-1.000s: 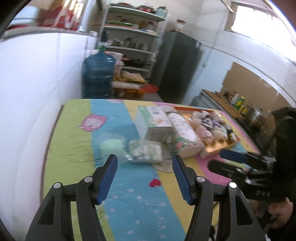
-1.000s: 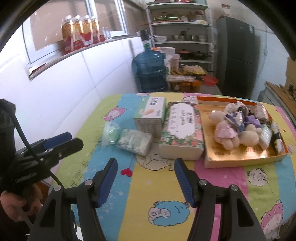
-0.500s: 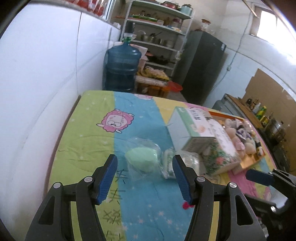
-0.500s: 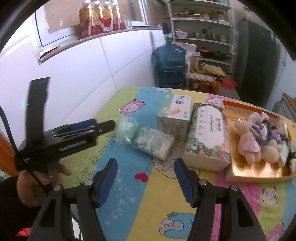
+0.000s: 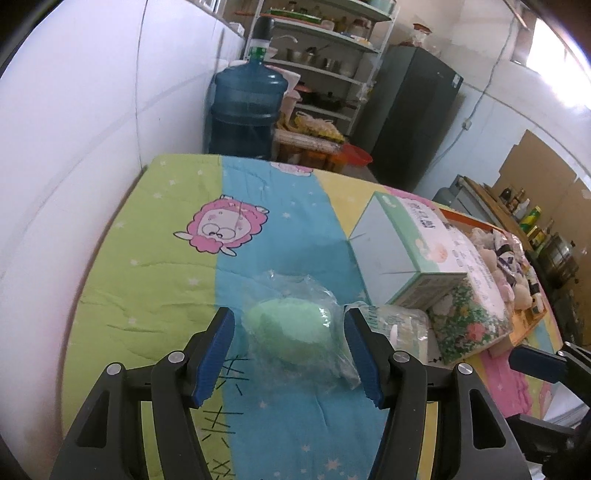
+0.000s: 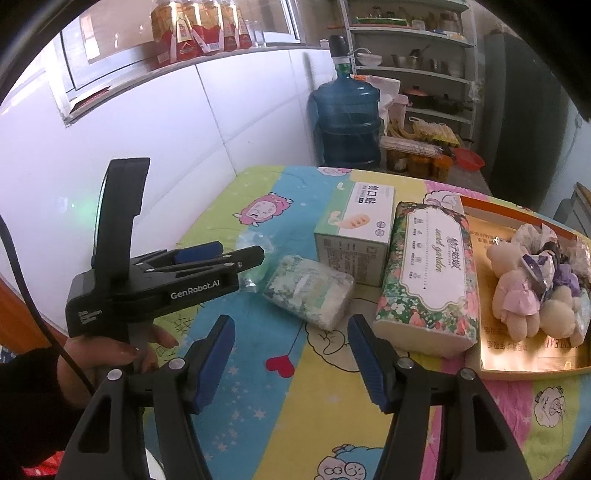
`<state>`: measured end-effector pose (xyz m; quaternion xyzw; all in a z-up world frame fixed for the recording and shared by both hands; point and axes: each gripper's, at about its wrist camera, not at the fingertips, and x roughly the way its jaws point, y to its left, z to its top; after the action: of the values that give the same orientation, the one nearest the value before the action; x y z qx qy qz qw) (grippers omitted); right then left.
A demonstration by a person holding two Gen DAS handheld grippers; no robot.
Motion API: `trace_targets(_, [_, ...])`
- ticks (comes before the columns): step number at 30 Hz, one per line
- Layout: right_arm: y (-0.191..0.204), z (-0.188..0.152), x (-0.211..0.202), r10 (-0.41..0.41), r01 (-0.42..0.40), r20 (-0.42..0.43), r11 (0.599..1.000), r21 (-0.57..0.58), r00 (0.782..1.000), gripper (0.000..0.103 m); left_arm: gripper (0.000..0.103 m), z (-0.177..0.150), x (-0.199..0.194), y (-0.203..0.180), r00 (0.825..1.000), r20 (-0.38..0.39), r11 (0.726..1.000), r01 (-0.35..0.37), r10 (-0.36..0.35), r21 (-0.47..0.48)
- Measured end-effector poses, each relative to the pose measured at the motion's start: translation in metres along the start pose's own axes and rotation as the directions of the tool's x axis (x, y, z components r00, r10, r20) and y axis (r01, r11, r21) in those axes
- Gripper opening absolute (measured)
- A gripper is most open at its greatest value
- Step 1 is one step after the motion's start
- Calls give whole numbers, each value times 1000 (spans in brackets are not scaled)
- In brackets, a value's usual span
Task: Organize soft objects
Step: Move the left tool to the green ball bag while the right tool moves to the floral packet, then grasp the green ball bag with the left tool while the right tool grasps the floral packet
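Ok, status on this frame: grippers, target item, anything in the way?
Left gripper open, straddling the green soft sponge in a clear plastic bag, no pad contact. Right gripper open, empty, above the cloth. White-green tissue pack lies close beside the bag.

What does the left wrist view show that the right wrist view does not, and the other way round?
Only the left wrist view: the green sponge in its clear bag lying plainly between the open left gripper fingers. Only the right wrist view: the hand holding the left gripper, the jars on the window ledge, and the open right gripper. Both: the white box, the floral tissue pack, the water jug.
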<state>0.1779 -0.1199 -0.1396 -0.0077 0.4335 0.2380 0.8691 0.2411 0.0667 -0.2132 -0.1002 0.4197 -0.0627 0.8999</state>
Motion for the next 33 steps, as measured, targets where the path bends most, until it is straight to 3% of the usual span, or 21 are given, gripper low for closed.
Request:
trace_targets(18, [-6,6,22,9,-8,-43,1000,5,999,63,67,-4,29,11,999,-37,999,25,-27,-32])
trace_targets(22, [-8,6,27,10,-10,-51,1000,9,999,63,57,-5,27,11,999,-26,1000,24,-25,-21])
trace_targets(28, [-8,9,35,19,-18,-54,999,30,998,63,55,-4,0,13,998,58,1000,-23,22,14])
trace_targets(33, [-4,10,47,11,-7,-49,996,87,999,63,55,6,-37,24,985,158,997,-79,74,21])
